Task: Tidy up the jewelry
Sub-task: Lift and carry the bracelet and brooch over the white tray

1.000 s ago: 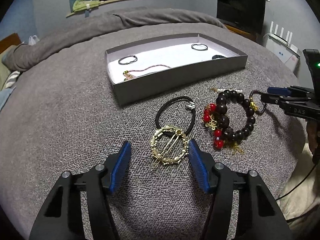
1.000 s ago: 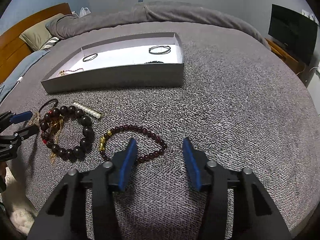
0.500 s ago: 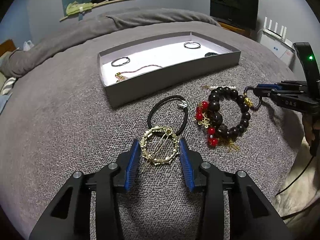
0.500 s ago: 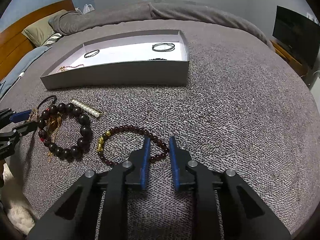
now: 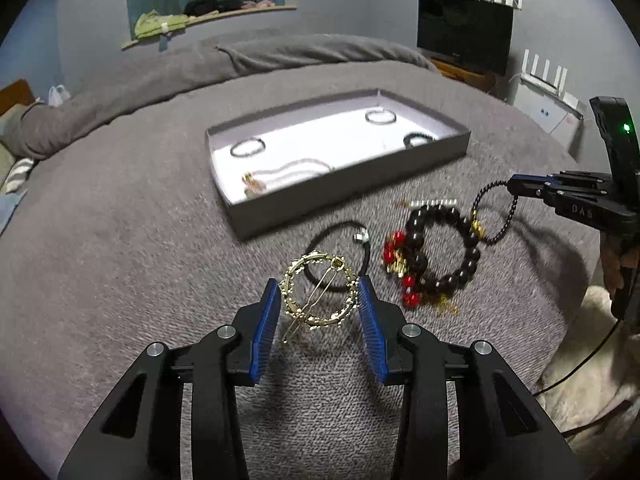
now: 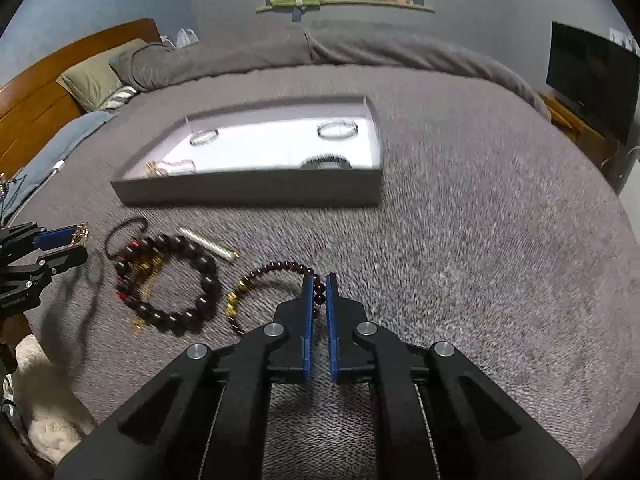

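Note:
My left gripper (image 5: 319,286) is shut on a round gold hair clip (image 5: 319,295) and holds it lifted above the grey bedspread. My right gripper (image 6: 319,285) is shut on a thin dark red bead bracelet (image 6: 256,280) with gold beads, which hangs partly raised; this gripper also shows in the left wrist view (image 5: 514,186) with the bracelet (image 5: 494,216) dangling. A grey tray (image 5: 348,194) with a white floor holds a few bands and a chain. A large dark bead bracelet (image 5: 440,248) with red beads and a black hair tie (image 5: 340,240) lie in front of the tray.
A small pearl bar clip (image 6: 208,244) lies by the large bracelet. The bed edge is at the near right in the left wrist view, with a white furry rug (image 5: 592,360) below it. A TV (image 5: 464,32) stands at the back right. Pillows (image 6: 96,80) lie by the headboard.
Both grippers closed: the left on the gold hair clip, the right on the thin red bracelet. Both have lifted their pieces off the bedspread.

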Tool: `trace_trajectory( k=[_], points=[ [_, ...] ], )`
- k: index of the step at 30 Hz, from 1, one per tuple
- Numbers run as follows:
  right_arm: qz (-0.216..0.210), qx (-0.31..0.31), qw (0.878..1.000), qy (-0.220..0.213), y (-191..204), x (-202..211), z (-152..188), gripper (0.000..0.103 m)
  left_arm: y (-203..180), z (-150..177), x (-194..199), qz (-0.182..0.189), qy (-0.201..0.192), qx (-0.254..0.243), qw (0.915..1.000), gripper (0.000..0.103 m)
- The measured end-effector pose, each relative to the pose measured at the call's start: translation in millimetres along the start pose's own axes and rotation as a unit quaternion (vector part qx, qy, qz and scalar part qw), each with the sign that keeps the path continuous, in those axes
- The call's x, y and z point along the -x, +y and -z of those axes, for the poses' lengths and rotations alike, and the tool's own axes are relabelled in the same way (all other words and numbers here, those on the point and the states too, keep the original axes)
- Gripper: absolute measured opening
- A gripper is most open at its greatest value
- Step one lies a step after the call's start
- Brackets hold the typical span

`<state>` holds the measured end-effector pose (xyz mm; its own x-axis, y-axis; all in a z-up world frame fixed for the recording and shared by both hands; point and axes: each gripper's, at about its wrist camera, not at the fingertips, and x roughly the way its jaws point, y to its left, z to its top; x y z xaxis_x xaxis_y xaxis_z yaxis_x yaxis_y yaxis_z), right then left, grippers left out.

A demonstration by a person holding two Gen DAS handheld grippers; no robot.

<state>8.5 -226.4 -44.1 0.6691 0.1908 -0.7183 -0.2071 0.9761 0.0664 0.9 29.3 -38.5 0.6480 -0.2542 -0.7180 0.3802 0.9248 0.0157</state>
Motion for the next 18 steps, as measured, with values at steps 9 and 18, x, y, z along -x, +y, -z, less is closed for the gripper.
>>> trace_trajectory(
  k=[9, 18],
  points=[
    [0.012, 0.037, 0.998, -0.047, 11.4, 34.0, -30.7, 0.006, 10.6, -22.9, 20.5, -0.006, -0.022, -0.002, 0.9997, 0.041],
    [0.033, 0.034, 0.995, -0.085, -0.7, 43.9, -76.1, 0.006, 41.0, -62.9, 19.1, -0.011, -0.036, 0.020, 0.9991, 0.041]
  ],
)
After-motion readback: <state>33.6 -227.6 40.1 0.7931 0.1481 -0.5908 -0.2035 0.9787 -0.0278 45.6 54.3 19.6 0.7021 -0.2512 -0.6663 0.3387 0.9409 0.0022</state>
